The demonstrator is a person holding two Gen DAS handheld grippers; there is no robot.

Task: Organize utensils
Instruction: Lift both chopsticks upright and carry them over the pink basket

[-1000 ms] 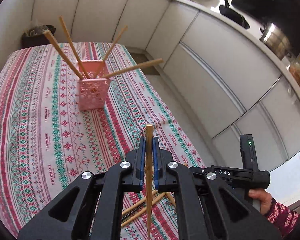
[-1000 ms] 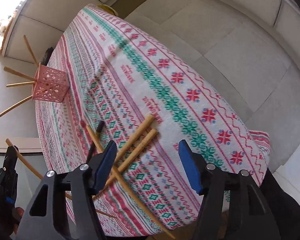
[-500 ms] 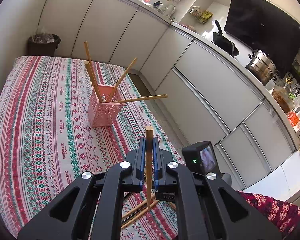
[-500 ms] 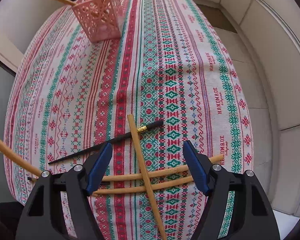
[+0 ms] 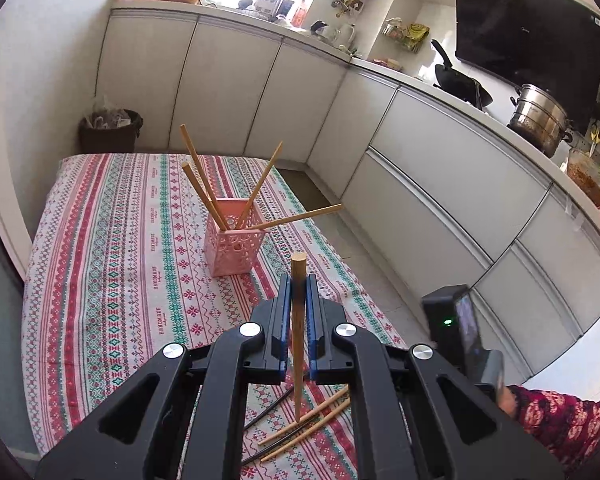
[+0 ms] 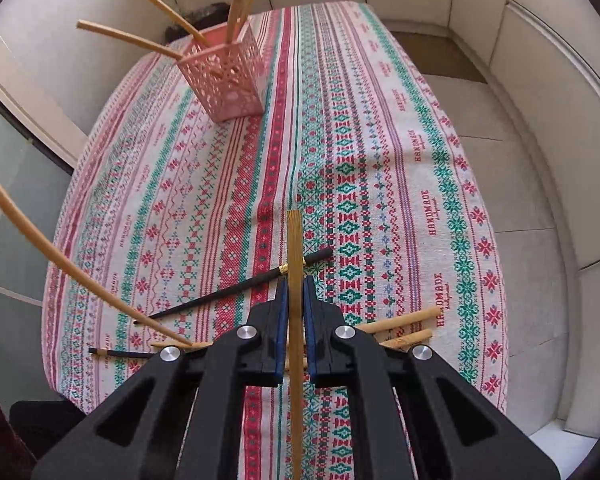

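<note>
Two claws, each clamped tight on one wooden chopstick: left claw (image 5: 298, 292) holds its chopstick (image 5: 299, 320) upright; right claw (image 6: 294, 300) grips another (image 6: 295, 264) lengthwise. Pink holder (image 5: 232, 246) stands far, slightly left of both; left claw looks nearer.

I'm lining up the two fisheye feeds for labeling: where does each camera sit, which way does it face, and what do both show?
Left wrist: sits on the left gripper, faces along the table to the kitchen cabinets; its fingers are shut on a wooden chopstick; the person's sleeve shows at lower right.
Right wrist: sits on the right gripper, tilted down at the tablecloth; its fingers are shut on a flat wooden chopstick.
Shared: pink holder with chopsticks, loose chopsticks on the cloth.
</note>
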